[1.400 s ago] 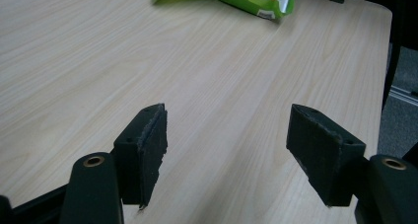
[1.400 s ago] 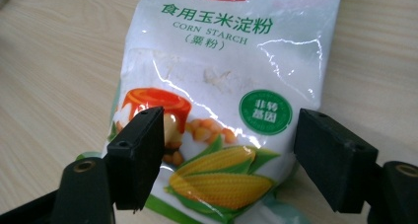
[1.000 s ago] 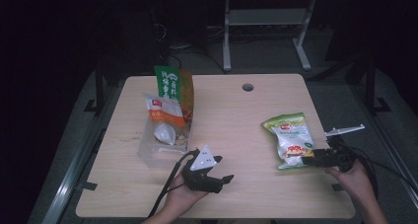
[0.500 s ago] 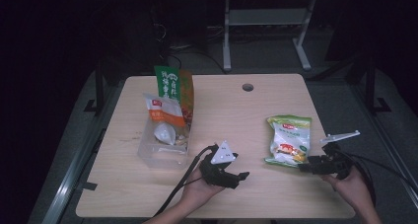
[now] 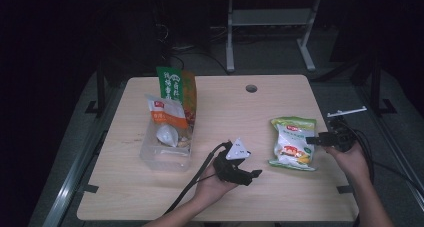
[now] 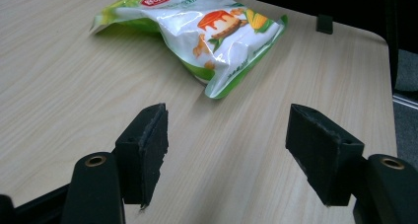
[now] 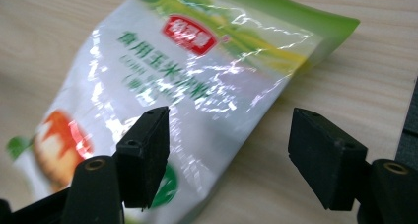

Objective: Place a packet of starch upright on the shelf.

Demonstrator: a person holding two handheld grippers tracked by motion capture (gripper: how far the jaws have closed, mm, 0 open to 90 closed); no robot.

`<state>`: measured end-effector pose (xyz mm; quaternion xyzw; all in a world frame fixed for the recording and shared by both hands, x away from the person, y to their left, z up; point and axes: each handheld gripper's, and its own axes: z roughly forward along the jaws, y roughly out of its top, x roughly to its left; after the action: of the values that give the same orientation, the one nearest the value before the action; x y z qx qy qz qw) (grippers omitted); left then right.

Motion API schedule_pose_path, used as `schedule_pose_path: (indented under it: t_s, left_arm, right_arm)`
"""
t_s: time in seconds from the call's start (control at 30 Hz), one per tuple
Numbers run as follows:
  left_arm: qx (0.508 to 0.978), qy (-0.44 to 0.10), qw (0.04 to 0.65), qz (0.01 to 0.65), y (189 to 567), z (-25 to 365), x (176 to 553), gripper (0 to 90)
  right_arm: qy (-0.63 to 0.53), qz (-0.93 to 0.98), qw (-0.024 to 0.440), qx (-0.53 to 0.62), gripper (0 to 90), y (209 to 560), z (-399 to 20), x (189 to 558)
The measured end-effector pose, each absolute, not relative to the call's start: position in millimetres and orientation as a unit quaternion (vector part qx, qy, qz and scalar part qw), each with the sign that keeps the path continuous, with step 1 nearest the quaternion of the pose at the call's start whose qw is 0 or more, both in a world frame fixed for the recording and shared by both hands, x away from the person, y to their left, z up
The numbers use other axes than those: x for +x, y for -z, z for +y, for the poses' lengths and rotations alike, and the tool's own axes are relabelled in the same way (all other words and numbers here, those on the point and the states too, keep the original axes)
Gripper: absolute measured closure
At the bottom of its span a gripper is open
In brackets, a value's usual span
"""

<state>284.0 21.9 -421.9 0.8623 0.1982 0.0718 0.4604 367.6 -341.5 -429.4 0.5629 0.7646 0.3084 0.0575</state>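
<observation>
My right gripper (image 5: 314,140) has just been opening, its jaws at the green snack bag's (image 5: 294,143) edge; my left gripper (image 5: 250,174) gapes empty, the bag just ahead on the table (image 5: 225,107).

table (image 5: 225,107) wood | on it: snack bag (image 5: 293,143), clear tub (image 5: 166,154)

We see the table (image 5: 220,102) carrying everything. Toward its left edge stands a clear bin (image 5: 166,154) holding a small packet (image 5: 165,113) and a tall pouch (image 5: 176,89), the pouch at the bin's far end. Near the right edge lies a flat snack bag (image 5: 294,143). Our right gripper (image 5: 314,140) sits at that bag's right side; our left gripper (image 5: 254,175) sits near the front edge, between bin and bag. A cable hole (image 5: 251,88) lies by the far edge.
</observation>
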Motion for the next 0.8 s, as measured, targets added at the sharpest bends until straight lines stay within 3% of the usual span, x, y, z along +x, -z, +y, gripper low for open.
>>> schedule_pose_path:
  t_s: [0.13, 0.3, 0.47, 0.8]
  left_arm:
    - [0.864, -0.069, 0.458, 0.198, 422.9, 21.3, 287.3, 32.2]
    - [0.865, -0.058, 0.455, 0.205, 425.8, 20.2, 291.6, 32.2]
    - [0.864, -0.049, 0.455, 0.210, 428.0, 18.4, 294.9, 32.2]
    - [0.863, -0.035, 0.455, 0.219, 431.9, 12.8, 304.8, 32.1]
  right_arm:
    - [-0.300, 0.768, 0.033, 0.565, 39.6, 438.3, -339.3, 379.5]
    - [-0.333, 0.767, -0.001, 0.549, 69.2, 444.5, -338.2, 381.9]
    - [-0.327, 0.782, -0.005, 0.530, 86.9, 445.1, -327.1, 378.2]
    - [-0.344, 0.792, 0.018, 0.504, 89.3, 431.9, -318.1, 361.6]
